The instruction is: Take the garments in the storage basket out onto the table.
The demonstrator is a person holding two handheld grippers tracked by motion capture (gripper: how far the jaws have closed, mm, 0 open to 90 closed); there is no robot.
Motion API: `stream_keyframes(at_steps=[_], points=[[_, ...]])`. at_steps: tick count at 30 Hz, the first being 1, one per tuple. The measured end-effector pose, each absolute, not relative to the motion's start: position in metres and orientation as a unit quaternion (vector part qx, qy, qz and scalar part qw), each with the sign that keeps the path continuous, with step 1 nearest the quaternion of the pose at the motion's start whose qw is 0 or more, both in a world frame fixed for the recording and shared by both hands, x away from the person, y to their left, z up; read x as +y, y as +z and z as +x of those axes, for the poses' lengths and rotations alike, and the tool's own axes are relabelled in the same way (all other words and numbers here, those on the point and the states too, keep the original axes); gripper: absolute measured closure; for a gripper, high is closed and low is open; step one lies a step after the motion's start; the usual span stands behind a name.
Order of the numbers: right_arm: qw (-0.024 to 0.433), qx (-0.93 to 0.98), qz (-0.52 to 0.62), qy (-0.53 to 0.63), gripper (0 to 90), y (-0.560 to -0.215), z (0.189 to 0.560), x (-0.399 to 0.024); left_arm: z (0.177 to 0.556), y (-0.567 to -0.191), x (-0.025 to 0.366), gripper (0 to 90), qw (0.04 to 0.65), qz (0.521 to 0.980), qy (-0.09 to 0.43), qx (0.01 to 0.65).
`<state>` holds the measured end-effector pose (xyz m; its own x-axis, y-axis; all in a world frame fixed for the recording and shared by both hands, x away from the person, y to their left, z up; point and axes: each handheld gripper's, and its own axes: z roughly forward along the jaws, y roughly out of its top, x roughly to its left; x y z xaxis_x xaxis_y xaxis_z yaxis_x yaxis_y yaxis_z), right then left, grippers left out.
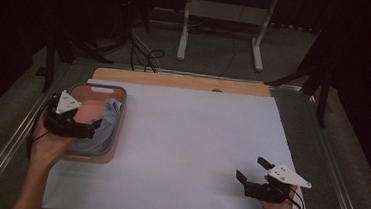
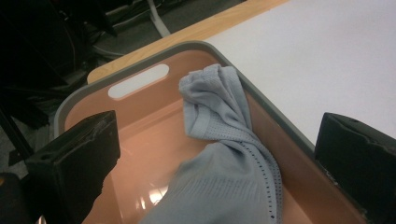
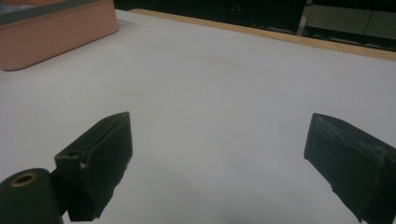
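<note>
Left tool (image 1: 93, 127) released, poised over crumpled grey mesh cloth (image 2: 224, 154) inside pink plastic basin with grey rim (image 1: 116, 129) at worktop's (image 1: 186, 134) left edge. Right tool (image 1: 250, 171) released, empty, near front right corner.

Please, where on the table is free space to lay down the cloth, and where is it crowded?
The white sheet is bare from the basket across to the right gripper, and back to the wooden edge. It is crowded only at the left: the grey cloth lies inside the basket, with the left gripper over it.
</note>
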<state>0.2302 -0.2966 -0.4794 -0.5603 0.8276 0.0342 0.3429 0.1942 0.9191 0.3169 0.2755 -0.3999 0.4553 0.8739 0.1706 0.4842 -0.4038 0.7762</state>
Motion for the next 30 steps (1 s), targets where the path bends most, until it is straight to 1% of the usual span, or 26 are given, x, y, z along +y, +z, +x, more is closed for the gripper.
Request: stream_keyframes(at_steps=[13,30], points=[[0.244,0.733,0.4,0.493,7.6,-0.48,0.23,-0.296,0.33,-0.405,0.278,0.5,0.304,0.797,0.276,0.443],[0.244,0.735,0.398,0.492,7.6,-0.48,0.231,-0.296,0.341,-0.414,0.276,0.5,0.278,0.815,0.256,0.439]])
